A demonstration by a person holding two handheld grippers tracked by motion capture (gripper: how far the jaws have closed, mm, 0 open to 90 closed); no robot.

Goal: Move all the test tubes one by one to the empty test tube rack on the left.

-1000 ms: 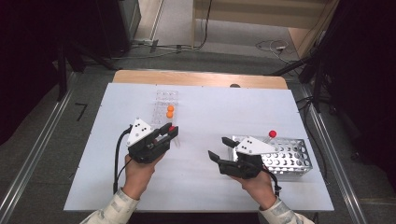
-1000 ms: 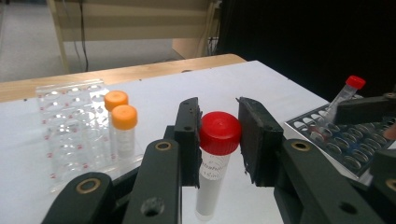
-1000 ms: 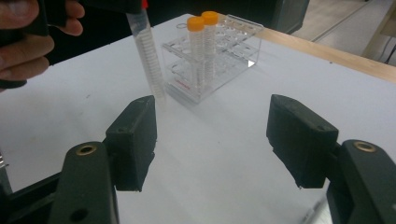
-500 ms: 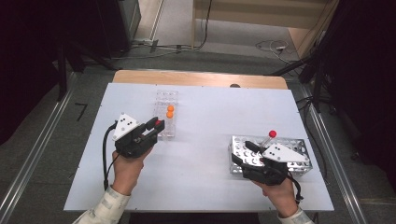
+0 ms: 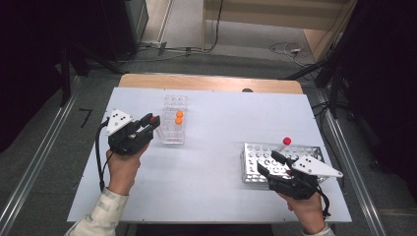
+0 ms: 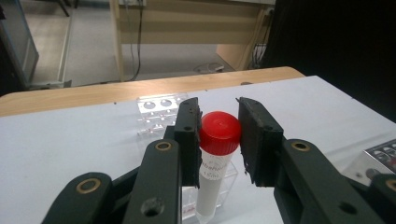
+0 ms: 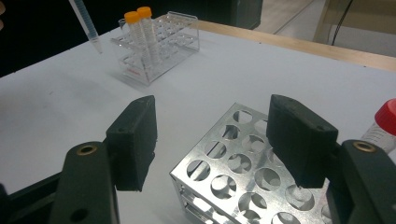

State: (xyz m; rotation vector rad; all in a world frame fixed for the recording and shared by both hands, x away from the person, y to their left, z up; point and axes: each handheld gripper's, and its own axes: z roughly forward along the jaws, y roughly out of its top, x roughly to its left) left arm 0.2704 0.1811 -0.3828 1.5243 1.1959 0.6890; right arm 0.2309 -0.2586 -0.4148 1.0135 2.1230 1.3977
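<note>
My left gripper [image 5: 151, 124] is shut on a red-capped tube [image 5: 153, 118], held just left of a clear plastic rack [image 5: 173, 136]. In the left gripper view the tube [image 6: 218, 135] stands upright between the jaws of the left gripper [image 6: 217, 119], with the clear rack [image 6: 156, 106] behind it. Two orange-capped tubes [image 5: 179, 117] stand in that rack. My right gripper [image 5: 269, 162] is open at the near left corner of a metal rack [image 5: 255, 150]. That metal rack [image 7: 219, 184] lies under the open right gripper [image 7: 212, 119]. Another red-capped tube [image 5: 286, 141] stands in it.
A wooden strip [image 5: 206, 82] runs along the far edge of the white table [image 5: 216, 196]. In the right gripper view the clear rack [image 7: 180, 35] with its orange-capped tubes [image 7: 140, 28] stands far left, with the held tube's tip [image 7: 88, 28] beside it.
My left gripper has moved left and a little farther away with the red-capped tube. My right gripper has shifted right, along the metal rack's near side.
</note>
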